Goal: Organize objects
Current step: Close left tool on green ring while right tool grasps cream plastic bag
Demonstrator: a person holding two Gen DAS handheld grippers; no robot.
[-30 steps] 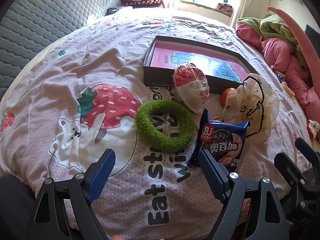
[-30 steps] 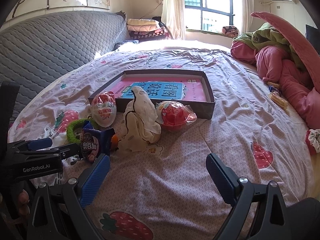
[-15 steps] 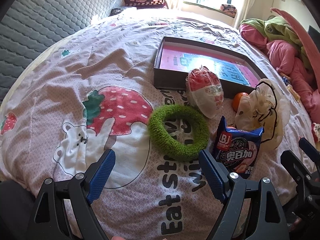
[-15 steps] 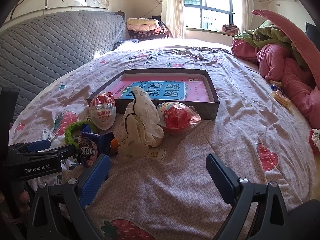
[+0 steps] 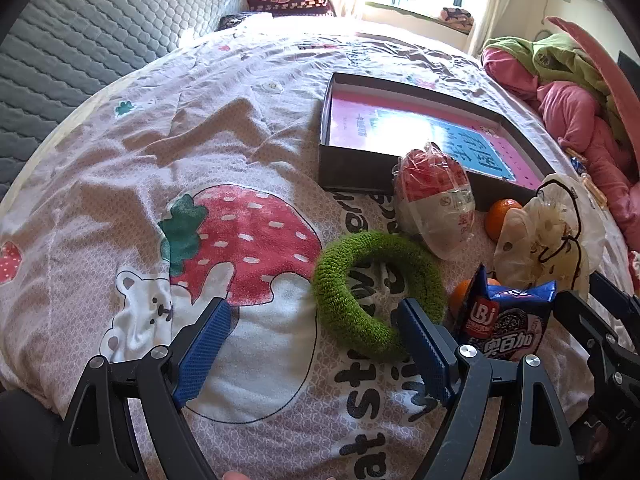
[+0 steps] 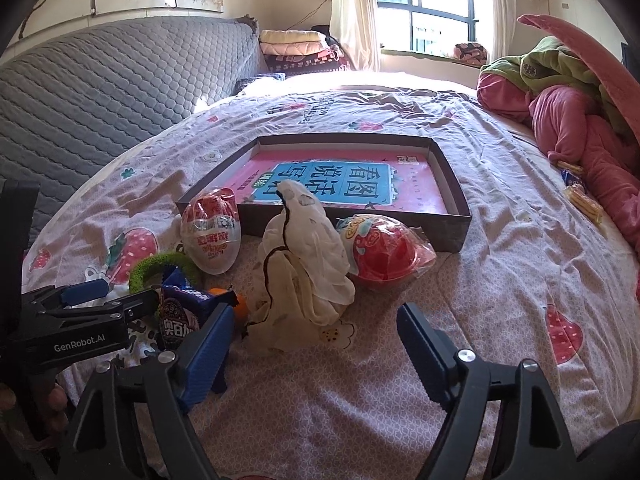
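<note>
A green fuzzy ring (image 5: 376,292) lies on the strawberry bedspread, and my open left gripper (image 5: 316,340) hovers at its near edge, the right finger overlapping the rim. To the right lie a blue snack packet (image 5: 508,328), two oranges (image 5: 500,216), a wrapped egg toy (image 5: 436,200) and a white cloth pouch (image 5: 548,236). Behind them sits a dark shallow box (image 5: 360,164) with a pink book inside. In the right wrist view my right gripper (image 6: 318,340) is closing, pads touching nothing; the pouch (image 6: 304,256) stands just ahead. A wrapped red ball toy (image 6: 380,248) rests against the box (image 6: 452,224).
A grey quilted headboard (image 6: 100,92) runs along the left. Pink and green clothes (image 6: 572,120) are heaped on the bed's right side, with small yellow snack packets (image 6: 580,200) beside them. Folded blankets (image 6: 300,48) and a window stand at the far end.
Both grippers have moved forward a little toward the objects. The left gripper's right finger now overlaps the green ring. The right gripper's jaws stand narrower than before.
</note>
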